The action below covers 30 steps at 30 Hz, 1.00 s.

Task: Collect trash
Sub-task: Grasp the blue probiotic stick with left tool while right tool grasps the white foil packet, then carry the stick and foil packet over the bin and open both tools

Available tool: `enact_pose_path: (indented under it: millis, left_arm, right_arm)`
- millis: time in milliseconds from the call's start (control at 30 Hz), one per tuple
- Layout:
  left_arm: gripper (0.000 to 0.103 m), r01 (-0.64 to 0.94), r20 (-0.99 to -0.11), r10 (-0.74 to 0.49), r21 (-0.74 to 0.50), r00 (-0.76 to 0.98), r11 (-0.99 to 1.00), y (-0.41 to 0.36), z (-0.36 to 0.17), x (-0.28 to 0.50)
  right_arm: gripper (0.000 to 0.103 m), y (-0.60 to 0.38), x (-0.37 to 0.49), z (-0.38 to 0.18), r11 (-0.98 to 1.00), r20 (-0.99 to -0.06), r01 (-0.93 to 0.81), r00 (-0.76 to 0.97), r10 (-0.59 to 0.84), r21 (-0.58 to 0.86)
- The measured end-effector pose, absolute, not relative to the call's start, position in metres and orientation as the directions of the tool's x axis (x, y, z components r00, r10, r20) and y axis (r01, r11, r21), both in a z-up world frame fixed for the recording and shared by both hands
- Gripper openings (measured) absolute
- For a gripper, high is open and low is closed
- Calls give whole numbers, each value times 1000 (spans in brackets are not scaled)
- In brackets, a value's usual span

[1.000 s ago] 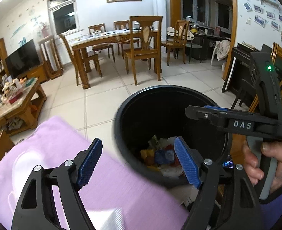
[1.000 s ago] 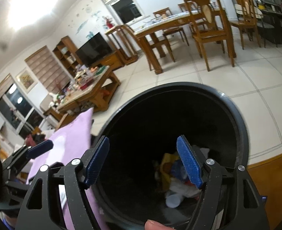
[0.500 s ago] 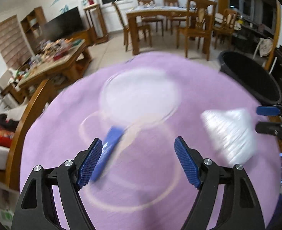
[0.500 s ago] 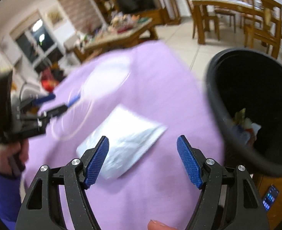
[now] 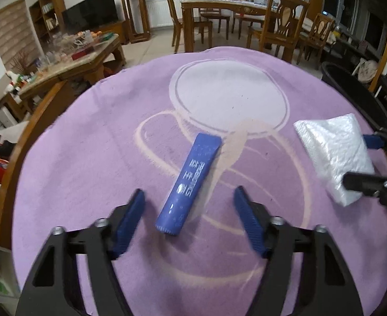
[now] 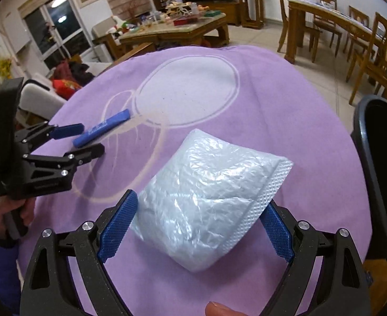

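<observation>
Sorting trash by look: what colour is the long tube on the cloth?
Blue, with pale lettering; the tube shows best in the left wrist view.

Home living-dining room: television (image 5: 89,13), cluttered coffee table (image 5: 69,58), wooden dining table (image 5: 235,4) with chairs (image 5: 283,26), bookshelf (image 5: 47,13).

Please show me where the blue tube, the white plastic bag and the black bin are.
blue tube (image 5: 188,185): left wrist view, printed middle.
white plastic bag (image 6: 206,200): right wrist view, crinkled middle.
black bin (image 6: 377,173): right wrist view, dark inside wall.
</observation>
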<state>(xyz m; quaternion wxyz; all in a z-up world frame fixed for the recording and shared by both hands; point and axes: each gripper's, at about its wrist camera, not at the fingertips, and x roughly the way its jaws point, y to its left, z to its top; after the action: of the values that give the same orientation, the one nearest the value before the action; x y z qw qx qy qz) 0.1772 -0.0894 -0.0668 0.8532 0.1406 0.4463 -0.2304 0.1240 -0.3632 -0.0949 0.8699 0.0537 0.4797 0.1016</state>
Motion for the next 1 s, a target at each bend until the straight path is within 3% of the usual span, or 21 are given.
enact_pose_path:
  millis: [67,167,233,367,500,600,1000]
  left_arm:
    - [44,516,-819,-269,39,508,856,-91,-66,178]
    - [24,507,-809,-267,44,523,861,-93,-65,179]
    - [19,503,-805,-266,46,531,863,-91,-65,179]
    - [16,488,-797,-273,31,539,872,-85,-66,175]
    - [14,478,-794,-285,8,536,878,-82,-64,179]
    - [13,473,-787,-283,12,548,881,-83,-59,179]
    - [13,524,-714,-358,15,602,852,-140,-9,166]
  right_arm:
    - [88,-358,131,-96,971,-822,-132,516,240,201]
    - [72,-354,137,-98,960,-810,-164,516,280,228]
    - [62,-351,137,-95,956,-794,-179,532,294,233]
    - [43,-357,135,-86,949,-764,-182,563,315,257]
    - [31,-372,125,-70,942,-727,-180,600,334,285]
    - [26,-386,123,-57,942,-710,-176,621,332,286]
    - [25,-469,87,-21,931,-612,-121,723,321,344]
